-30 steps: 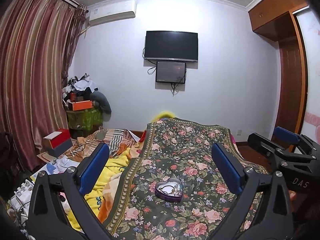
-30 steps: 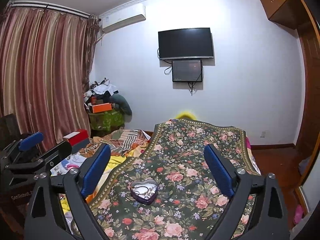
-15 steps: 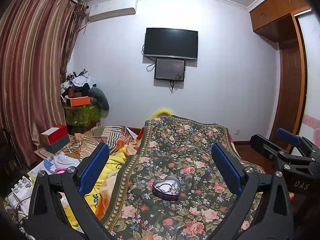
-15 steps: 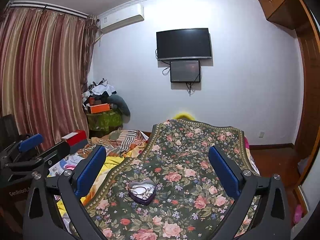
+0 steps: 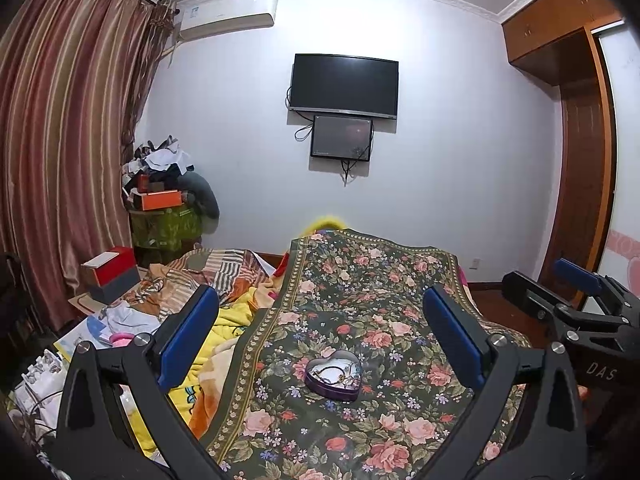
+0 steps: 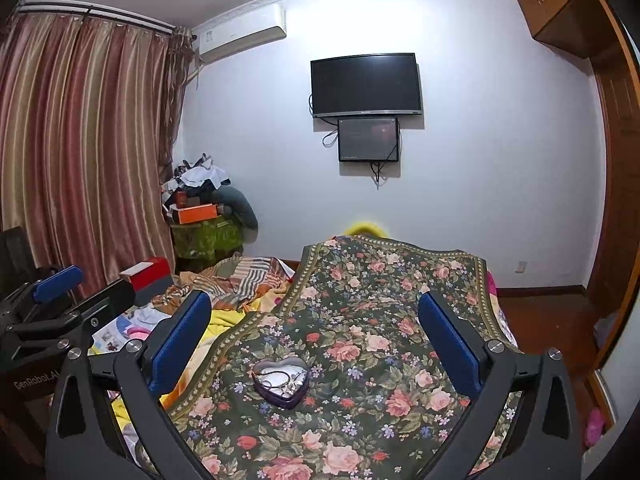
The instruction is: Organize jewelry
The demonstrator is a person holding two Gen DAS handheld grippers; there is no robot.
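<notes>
Fingers spread wide on left gripper (image 5: 320, 336) and right gripper (image 6: 314, 332), empty. Purple heart-shaped tin (image 5: 333, 376) of tangled chains resting on floral bedspread (image 5: 360, 280) (soft footing): likely to tip or snag.

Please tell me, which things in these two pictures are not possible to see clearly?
- Jewelry in the heart-shaped box: too small in both views to count or name pieces.
- Box lid: not seen in either view.
- Right gripper base: cut by the bottom edge.
- Small screen under the TV: too dim to read.
</notes>
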